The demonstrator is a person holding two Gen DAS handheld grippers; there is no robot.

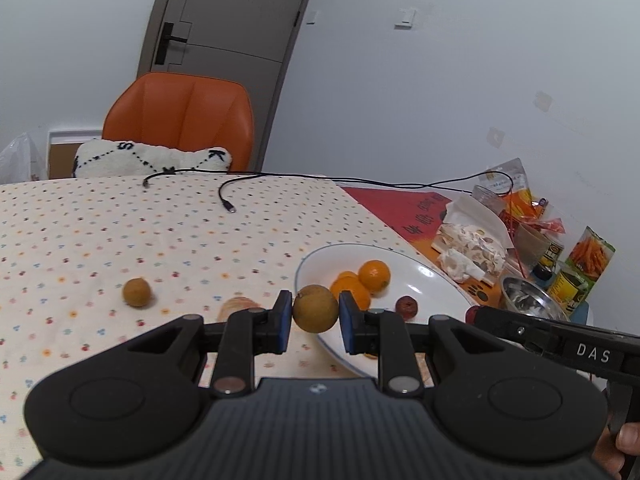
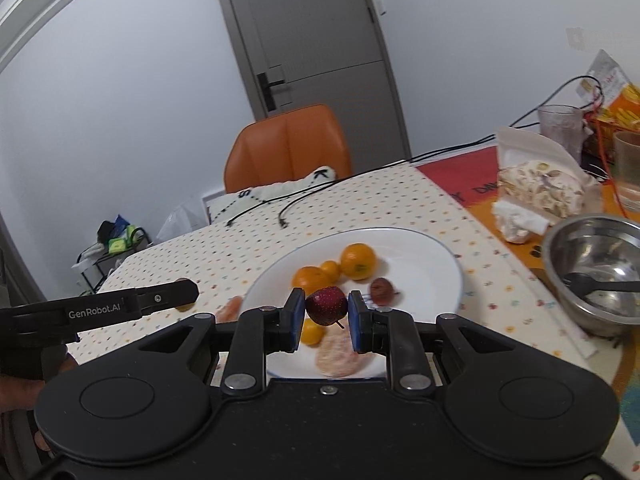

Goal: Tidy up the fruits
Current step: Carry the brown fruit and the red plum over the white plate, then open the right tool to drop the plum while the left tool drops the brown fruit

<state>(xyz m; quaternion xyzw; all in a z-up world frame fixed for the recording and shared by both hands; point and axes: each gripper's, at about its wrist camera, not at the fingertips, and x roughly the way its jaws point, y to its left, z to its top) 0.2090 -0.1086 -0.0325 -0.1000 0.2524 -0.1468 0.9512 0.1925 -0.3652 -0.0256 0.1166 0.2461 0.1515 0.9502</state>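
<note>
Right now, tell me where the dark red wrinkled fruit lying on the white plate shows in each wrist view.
Left wrist view: the dark red wrinkled fruit lies on the near right part of the white plate, just right of the left gripper.
Right wrist view: it lies mid-plate, up and right of the right gripper.
Shared landmark: the large orange behind it.

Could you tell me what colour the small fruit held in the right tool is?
Dark red with pale speckles; the fruit shows best in the right wrist view.
</note>
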